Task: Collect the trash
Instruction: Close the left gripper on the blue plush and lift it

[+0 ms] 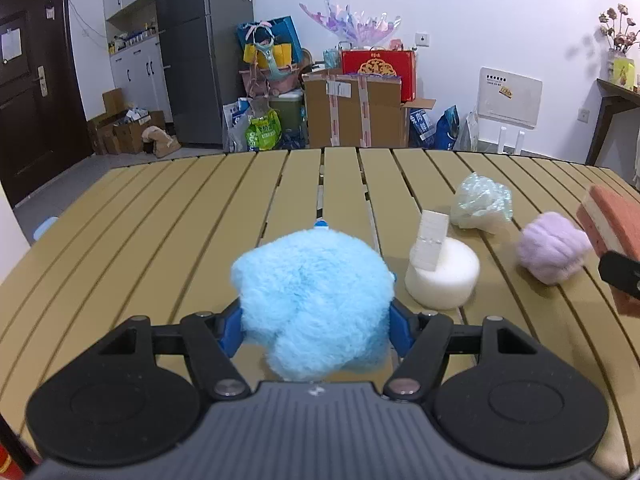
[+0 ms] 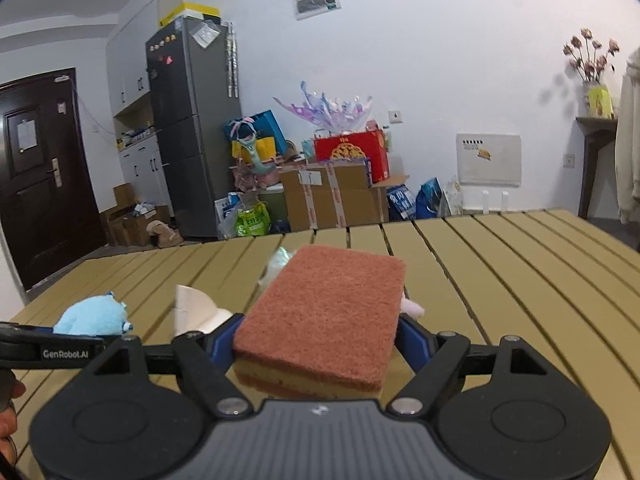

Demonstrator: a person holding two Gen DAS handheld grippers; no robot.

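1. A tan slatted table (image 1: pixel 160 216) is seen in a crowded room, with a grey fridge (image 1: pixel 200 52) and cardboard boxes (image 1: pixel 352 112) behind it.
2. A fluffy blue plush ball (image 1: pixel 316 304) is held above the table. It looks very light and squashy, so it is best squeezed at its middle.
3. The left gripper (image 1: pixel 316 326) is closed around the ball, with a blue finger pressed into each side.
4. A rust-red sponge (image 2: pixel 328 312) is clamped by its two long sides in the right gripper (image 2: pixel 320 344). It looks soft and light, and it can bend.
5. On the table nearby are found a white foam disc (image 1: pixel 444 280), a purple wool ball (image 1: pixel 552 252) and crumpled clear plastic (image 1: pixel 482 202).
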